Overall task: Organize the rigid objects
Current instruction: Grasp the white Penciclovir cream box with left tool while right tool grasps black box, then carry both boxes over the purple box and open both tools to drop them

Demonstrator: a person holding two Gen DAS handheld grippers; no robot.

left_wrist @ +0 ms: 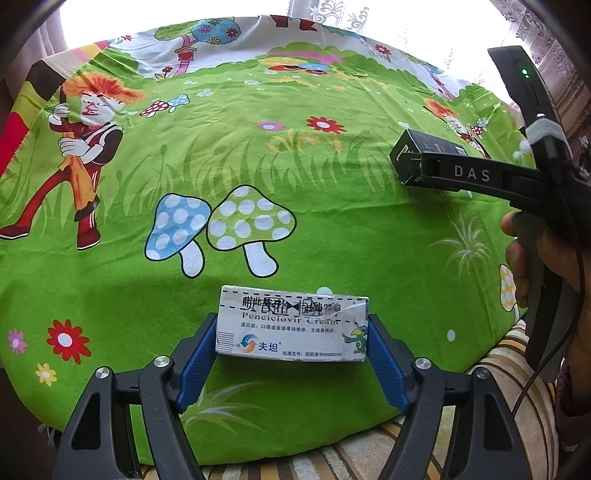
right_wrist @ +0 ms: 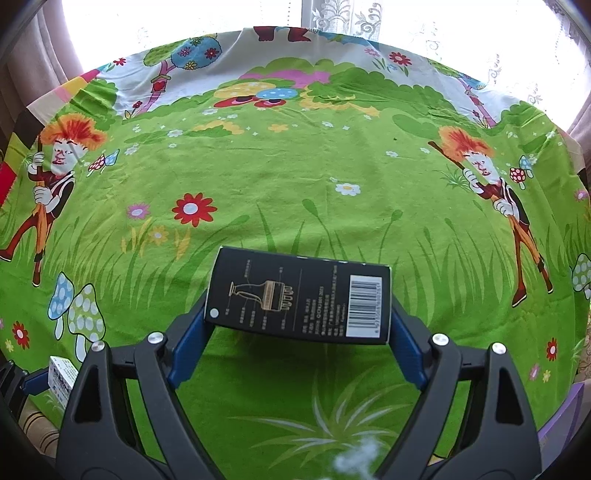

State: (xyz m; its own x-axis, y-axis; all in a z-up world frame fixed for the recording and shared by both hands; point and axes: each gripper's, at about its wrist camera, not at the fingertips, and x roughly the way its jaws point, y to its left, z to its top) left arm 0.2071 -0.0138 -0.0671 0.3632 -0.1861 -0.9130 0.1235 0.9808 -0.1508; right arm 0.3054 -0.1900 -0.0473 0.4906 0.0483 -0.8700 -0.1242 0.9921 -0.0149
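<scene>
My left gripper (left_wrist: 291, 343) is shut on a white penciclovir cream box (left_wrist: 291, 325), held crosswise between the blue pads above the near part of the green cartoon cloth (left_wrist: 258, 166). My right gripper (right_wrist: 297, 325) is shut on a black box (right_wrist: 299, 299) with a barcode and a bottle drawing, held crosswise over the cloth. The left wrist view shows the right gripper (left_wrist: 413, 166) from the side at the right, holding the black box (left_wrist: 424, 147). The white box (right_wrist: 62, 373) also shows at the lower left edge of the right wrist view.
The cloth covers the whole table, printed with mushrooms (left_wrist: 218, 225), flowers and cartoon figures (left_wrist: 81, 147). A bright window with lace curtains (right_wrist: 351, 18) lies beyond the far edge. A striped cushion (left_wrist: 480, 406) sits below the near edge.
</scene>
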